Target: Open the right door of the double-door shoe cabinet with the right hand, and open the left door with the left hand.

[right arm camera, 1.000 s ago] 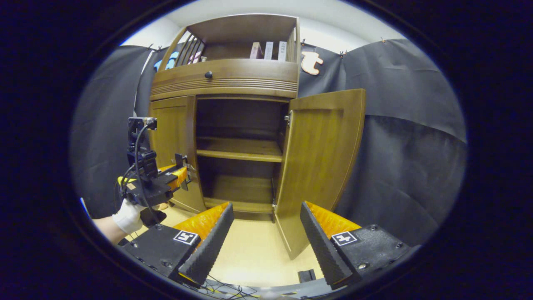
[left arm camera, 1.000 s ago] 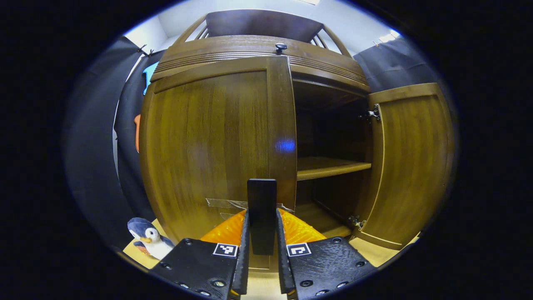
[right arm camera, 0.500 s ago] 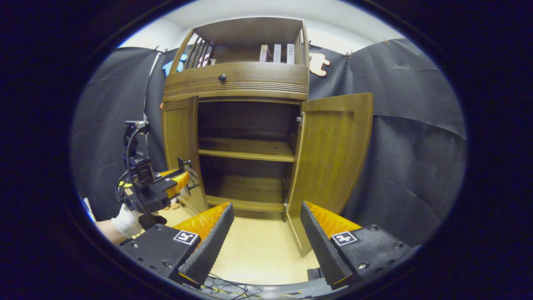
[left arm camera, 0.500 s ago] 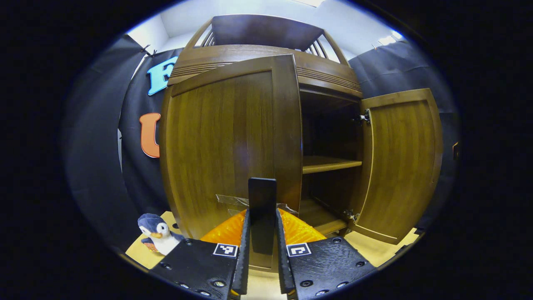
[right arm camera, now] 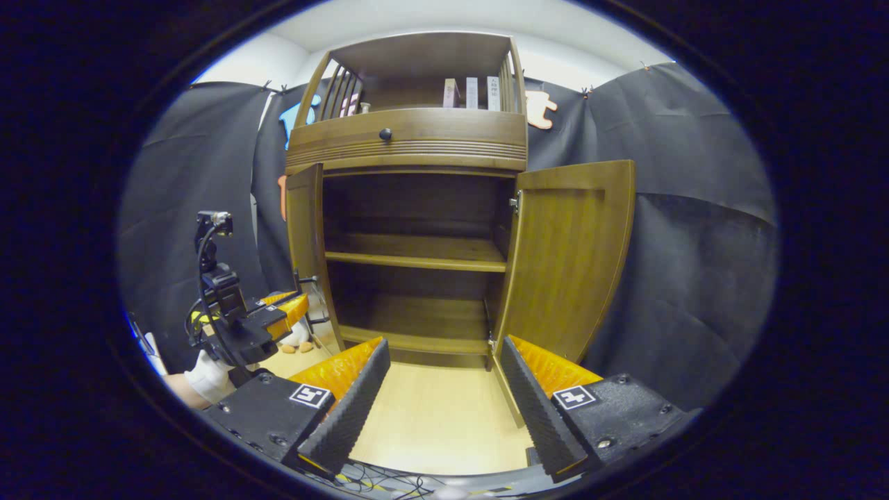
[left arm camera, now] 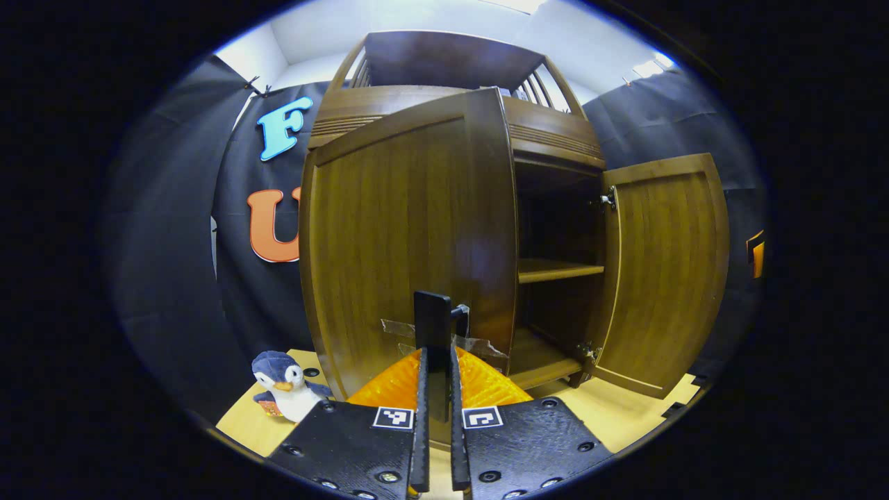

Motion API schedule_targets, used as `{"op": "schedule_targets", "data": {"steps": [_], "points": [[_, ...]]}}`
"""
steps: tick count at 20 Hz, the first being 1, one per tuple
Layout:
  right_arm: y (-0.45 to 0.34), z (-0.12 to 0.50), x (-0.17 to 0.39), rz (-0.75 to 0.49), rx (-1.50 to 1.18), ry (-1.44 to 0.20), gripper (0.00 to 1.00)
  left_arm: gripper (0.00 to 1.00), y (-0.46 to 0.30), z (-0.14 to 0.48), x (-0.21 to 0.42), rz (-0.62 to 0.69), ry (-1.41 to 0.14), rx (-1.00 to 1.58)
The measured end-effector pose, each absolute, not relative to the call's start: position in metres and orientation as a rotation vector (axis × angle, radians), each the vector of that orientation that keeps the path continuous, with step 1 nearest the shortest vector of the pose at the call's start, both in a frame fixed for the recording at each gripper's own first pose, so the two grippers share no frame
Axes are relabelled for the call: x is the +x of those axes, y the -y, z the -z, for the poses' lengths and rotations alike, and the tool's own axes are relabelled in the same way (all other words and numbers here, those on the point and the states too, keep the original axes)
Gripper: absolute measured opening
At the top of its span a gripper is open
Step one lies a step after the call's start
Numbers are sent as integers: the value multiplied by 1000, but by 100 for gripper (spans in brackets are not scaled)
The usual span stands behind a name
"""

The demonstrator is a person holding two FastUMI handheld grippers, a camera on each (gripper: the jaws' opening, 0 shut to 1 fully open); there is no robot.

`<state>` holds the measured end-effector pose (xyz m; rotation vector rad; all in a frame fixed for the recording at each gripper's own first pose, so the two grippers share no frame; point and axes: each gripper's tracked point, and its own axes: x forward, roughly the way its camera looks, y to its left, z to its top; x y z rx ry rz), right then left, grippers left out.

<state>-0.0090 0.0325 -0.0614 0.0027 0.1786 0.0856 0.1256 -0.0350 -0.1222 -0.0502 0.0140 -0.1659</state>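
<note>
The brown wooden shoe cabinet point(right arm camera: 410, 146) has both doors swung out. Its right door point(right arm camera: 569, 257) stands wide open, well ahead of my right gripper point(right arm camera: 444, 347), which is open with nothing between its fingers. In the left gripper view, the left door point(left arm camera: 403, 229) is swung partly outward. My left gripper point(left arm camera: 436, 354) is shut on the flat black handle point(left arm camera: 432, 319) taped low on that door's free edge. The right door point(left arm camera: 660, 264) appears open at the right there. The right gripper view has the left gripper point(right arm camera: 298, 305), held by a gloved hand point(right arm camera: 208, 368), at the left door point(right arm camera: 305, 236).
Inside the cabinet, a bare shelf point(right arm camera: 417, 251) sits above the bottom board. A drawer with a dark knob point(right arm camera: 385, 134) tops the doors, with books point(right arm camera: 472, 92) above. A plush penguin point(left arm camera: 285, 378) sits on the pale floor point(right arm camera: 437, 417) by the left door. Cables point(right arm camera: 389, 479) lie nearest me.
The left door has swung further outward with my left gripper holding its handle. The right gripper has backed off slightly and stays open; the right door has not moved.
</note>
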Motion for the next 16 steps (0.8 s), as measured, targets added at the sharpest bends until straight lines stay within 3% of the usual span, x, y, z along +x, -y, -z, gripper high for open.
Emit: {"op": "schedule_targets", "data": {"steps": [3,4,8,9,10,12,13,16], "points": [[-34,64,-12,-92,1,-182,100,19,27,123,118,154,-13,-48],[-36,66,-12,-96,2,-185,100,11,25,123,116,152,-12,-46],[-39,66,-13,-111,3,-188,100,11,11,124,108,130,-5,-31],[-39,66,-14,-116,4,-189,100,19,7,123,105,122,4,-31],[-41,67,-15,-122,4,-189,100,11,5,124,102,124,4,-34],[-43,67,-15,-131,1,-189,100,11,1,125,101,112,9,-45],[-44,67,-16,-136,1,-187,100,3,-4,127,99,101,4,-51],[-47,67,-16,-149,-1,-187,100,1,-15,126,91,72,7,-34]]}}
